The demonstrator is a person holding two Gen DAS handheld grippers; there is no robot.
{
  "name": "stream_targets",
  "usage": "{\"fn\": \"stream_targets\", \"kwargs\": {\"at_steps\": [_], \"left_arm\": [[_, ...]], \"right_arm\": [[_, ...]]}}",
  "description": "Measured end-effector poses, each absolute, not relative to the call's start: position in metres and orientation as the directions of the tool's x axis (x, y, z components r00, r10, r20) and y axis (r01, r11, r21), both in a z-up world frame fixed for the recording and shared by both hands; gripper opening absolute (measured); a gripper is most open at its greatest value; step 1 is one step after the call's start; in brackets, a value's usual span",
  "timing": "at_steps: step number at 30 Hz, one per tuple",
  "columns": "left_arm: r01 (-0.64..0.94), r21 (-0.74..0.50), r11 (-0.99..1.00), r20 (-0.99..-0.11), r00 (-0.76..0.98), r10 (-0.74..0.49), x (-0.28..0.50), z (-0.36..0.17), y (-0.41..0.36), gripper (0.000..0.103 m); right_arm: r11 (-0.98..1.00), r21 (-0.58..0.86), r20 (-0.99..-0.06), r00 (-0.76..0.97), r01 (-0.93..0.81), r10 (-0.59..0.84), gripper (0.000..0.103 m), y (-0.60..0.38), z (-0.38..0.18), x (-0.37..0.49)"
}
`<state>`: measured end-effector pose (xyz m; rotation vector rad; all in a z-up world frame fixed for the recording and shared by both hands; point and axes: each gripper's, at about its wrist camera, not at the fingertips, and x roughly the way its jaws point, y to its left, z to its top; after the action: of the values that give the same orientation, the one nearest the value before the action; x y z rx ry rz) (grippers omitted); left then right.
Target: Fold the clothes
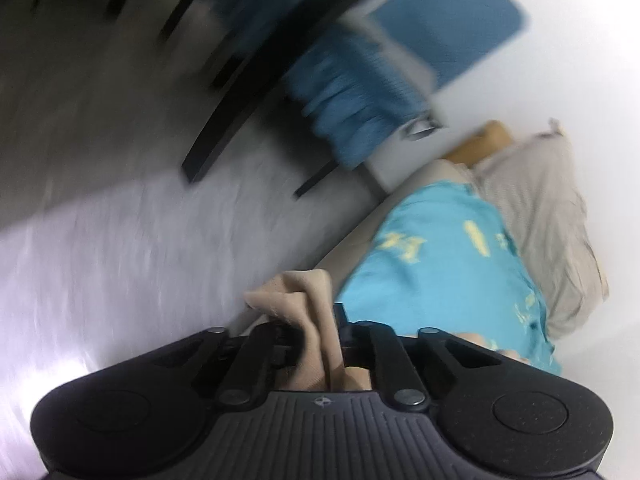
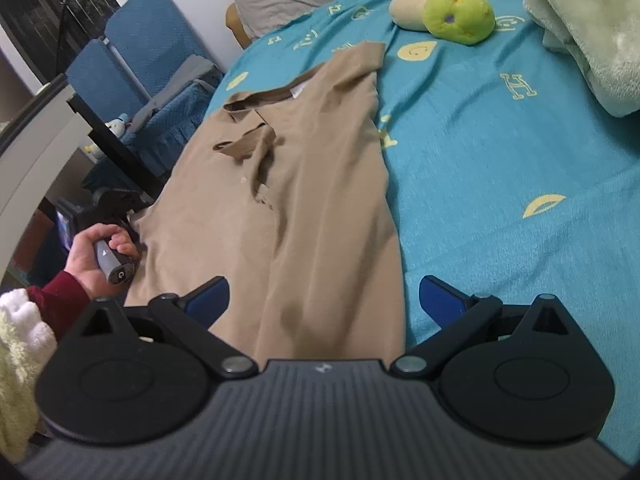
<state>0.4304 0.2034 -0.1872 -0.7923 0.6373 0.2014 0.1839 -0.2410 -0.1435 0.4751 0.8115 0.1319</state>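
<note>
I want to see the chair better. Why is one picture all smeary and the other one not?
Left wrist view: motion blur streaks the blue chair and floor; only the left gripper looks sharp. Right wrist view: mostly crisp, edges bent by fisheye.

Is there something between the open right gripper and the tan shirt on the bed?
Nothing visible. The right gripper hangs open directly over the lower part of the tan shirt, with only air between. The plush toys lie far up the blue bedsheet, away from it.
</note>
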Motion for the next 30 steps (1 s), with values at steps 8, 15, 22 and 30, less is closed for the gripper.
{"fn": "stream_targets", "kwargs": {"at_steps": [8,15,22,30], "left_arm": [[-0.041,-0.064,0.997,-0.413,0.911,0.011,0.415,-0.071,0.079,0.006],[0.308,0.137,0.942,-0.415,0.881,-0.228,0.385,-0.071,-0.072,0.005],[0.446,0.101,0.890,-0.557,0.766,-0.321,0.370,-0.136,-0.148,0.030],[0.396,0.044,0.917,-0.580,0.757,-0.300,0.285,-0.109,-0.101,0.081]], "right_arm": [[0.864,0.501,-0.608,0.729,0.044,0.315,0.103,-0.250,-0.126,0.171],[0.873,0.481,-0.574,0.781,0.080,0.244,0.103,-0.268,-0.116,0.165],[0.868,0.472,-0.568,0.807,0.156,0.164,0.103,-0.294,-0.122,0.175],[0.870,0.474,-0.528,0.834,0.133,0.160,0.103,-0.299,-0.121,0.181]]}}
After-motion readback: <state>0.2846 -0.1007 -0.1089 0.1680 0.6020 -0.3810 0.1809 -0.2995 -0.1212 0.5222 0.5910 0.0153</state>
